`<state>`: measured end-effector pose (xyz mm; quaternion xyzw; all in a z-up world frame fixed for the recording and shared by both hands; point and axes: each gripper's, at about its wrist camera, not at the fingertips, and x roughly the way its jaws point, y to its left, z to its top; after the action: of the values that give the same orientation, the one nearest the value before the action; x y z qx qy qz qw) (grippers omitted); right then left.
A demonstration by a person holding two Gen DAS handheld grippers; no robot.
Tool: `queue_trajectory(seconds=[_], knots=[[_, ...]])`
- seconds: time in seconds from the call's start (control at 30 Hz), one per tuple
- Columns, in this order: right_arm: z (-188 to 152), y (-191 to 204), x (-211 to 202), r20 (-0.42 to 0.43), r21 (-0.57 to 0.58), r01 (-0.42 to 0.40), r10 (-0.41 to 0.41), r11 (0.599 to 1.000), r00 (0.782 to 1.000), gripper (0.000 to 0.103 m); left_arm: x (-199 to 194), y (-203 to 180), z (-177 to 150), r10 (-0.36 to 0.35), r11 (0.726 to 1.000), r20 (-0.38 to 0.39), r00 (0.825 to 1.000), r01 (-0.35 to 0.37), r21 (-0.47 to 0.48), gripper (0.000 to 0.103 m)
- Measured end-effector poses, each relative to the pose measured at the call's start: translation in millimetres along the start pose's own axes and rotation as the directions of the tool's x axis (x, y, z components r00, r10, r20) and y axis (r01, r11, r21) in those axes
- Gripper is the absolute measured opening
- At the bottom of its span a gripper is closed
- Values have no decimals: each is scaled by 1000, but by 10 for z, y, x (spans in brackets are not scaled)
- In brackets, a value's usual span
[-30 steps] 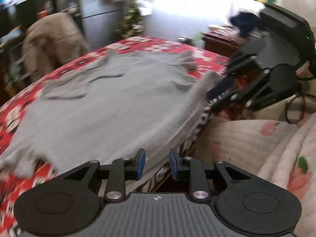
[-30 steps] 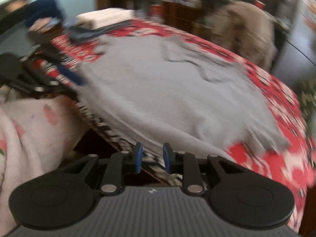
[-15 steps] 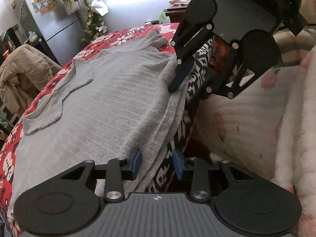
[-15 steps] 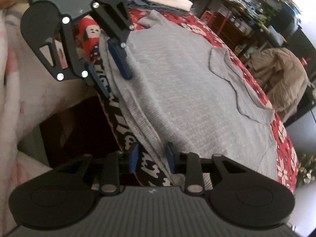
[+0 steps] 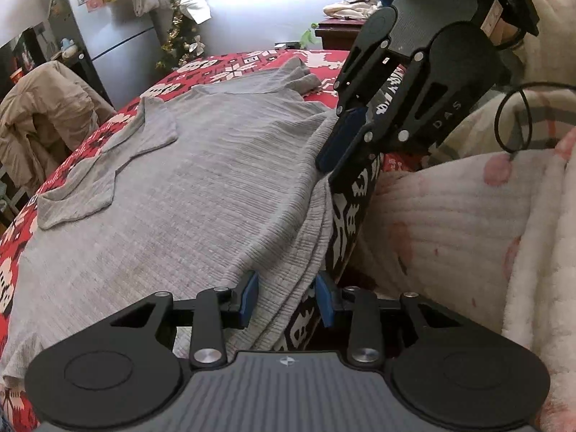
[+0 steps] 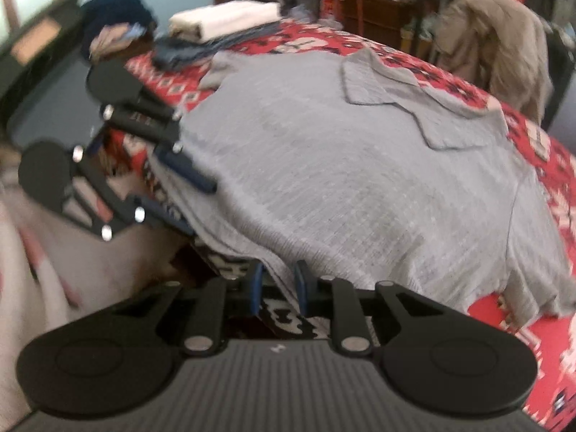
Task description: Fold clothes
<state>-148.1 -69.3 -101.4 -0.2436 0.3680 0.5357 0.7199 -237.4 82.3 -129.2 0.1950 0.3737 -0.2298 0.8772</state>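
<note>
A grey knit shirt (image 5: 201, 194) lies spread flat on a table with a red patterned cloth (image 5: 230, 68), its hem hanging over the near edge. My left gripper (image 5: 286, 297) is open, its blue pads on either side of the hanging hem. My right gripper (image 5: 340, 151) shows in the left wrist view further along the same hem, open around the edge. In the right wrist view the shirt (image 6: 360, 180) fills the middle, the right gripper (image 6: 277, 288) is open astride the hem, and the left gripper (image 6: 180, 187) stands open at the left.
Folded white and dark clothes (image 6: 223, 21) lie at the table's far end. A chair draped with a beige coat (image 5: 43, 115) stands beyond the table. A white quilted blanket with pink marks (image 5: 468, 237) is close beside the near edge. A refrigerator (image 5: 104, 18) stands behind.
Both grippers have come in to the shirt's near hem and now straddle it. The left gripper's pads stand wider apart than a second ago.
</note>
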Motion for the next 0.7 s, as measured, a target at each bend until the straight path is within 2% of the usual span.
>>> queue_trajectory(seconds=[0.17,0.27,0.53,0.6,0.63,0.7], knots=[[2,116,91,-30,-112,48,-51,993,998,2,10,-5,5,3,1000,2,1000,-3,-11,34],[21,157,49,-16,-114,19,-20,993,1000,1,-11,-39,17,10,1000,7,1000,-10,6,34],[41,69,-265,54,28,-128,126,991,991,1,-10,-170,-24,43,996,17,999,-45,82,33],[36,36,-317,66,45,-133,130,990,989,1,-15,-201,-36,67,992,23,997,-69,108,16],[30,31,-338,68,46,-130,127,990,990,1,-36,-211,-37,64,991,26,998,-67,112,4],[32,46,-346,60,39,-127,125,991,990,1,-122,-239,-36,38,993,30,999,-42,114,3]])
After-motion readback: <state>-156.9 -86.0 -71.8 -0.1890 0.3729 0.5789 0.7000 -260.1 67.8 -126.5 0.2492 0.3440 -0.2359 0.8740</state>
